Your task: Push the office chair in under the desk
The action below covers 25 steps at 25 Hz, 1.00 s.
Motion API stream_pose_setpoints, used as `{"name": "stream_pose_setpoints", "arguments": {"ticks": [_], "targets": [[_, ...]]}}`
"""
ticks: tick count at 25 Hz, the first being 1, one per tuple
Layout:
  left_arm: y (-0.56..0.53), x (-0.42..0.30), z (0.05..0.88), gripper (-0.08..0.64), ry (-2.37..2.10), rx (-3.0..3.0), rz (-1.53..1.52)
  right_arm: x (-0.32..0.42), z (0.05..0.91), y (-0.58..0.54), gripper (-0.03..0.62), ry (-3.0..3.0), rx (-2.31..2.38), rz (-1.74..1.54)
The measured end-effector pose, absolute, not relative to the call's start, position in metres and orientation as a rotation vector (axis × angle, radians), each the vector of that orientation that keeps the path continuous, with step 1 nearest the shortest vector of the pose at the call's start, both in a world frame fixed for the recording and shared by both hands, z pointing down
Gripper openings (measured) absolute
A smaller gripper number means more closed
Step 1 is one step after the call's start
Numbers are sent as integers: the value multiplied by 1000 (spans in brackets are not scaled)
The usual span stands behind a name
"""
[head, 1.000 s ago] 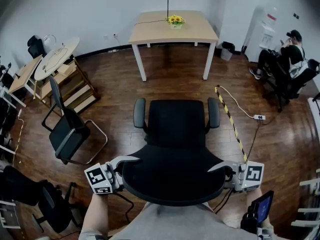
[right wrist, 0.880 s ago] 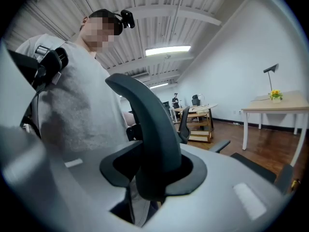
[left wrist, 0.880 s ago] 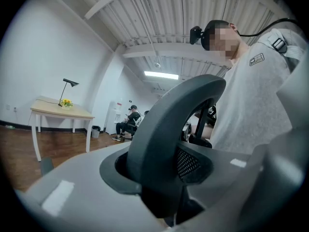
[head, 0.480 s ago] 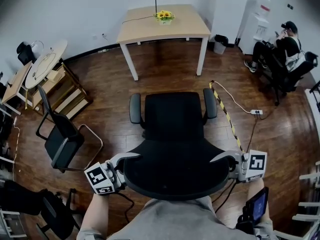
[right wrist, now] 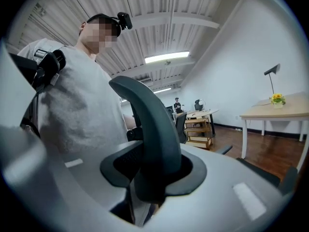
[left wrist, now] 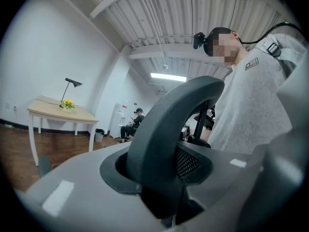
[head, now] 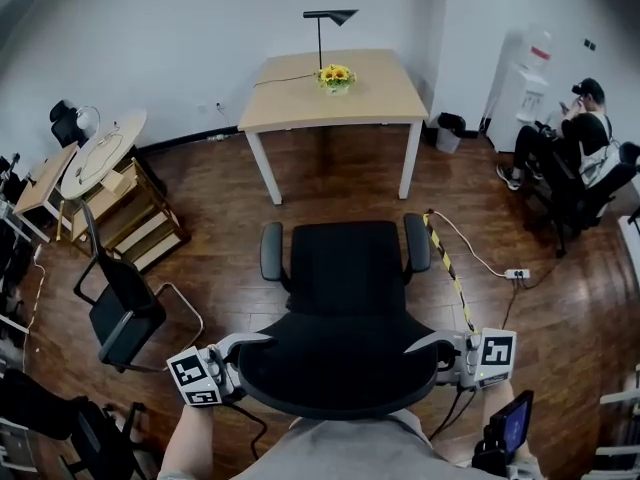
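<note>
Your black mesh office chair (head: 345, 268) rolls nearer the pale wooden desk (head: 295, 96) at twelve o'clock. Left gripper (head: 240, 346) and right gripper (head: 432, 344) clamp its back; keep pushing.

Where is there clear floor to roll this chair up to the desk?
The floor between chair and desk is bare, and so is the space under the desk. Left is crowded: a side chair and wooden shelves. On the right a taped cable runs along the floor close beside the chair to a power strip.
</note>
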State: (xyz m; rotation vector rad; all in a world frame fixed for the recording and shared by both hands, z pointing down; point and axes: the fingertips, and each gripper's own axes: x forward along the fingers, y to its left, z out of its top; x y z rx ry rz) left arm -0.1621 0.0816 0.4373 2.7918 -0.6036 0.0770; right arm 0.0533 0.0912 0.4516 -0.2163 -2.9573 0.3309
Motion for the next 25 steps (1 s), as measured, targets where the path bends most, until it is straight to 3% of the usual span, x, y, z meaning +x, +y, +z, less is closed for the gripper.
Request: {"name": "stream_pose_setpoints", "arguments": {"ticks": [25], "targets": [[-90,-159,438,164,-553,2782,104,53,453,-90,140,-2915,-166,347]]}}
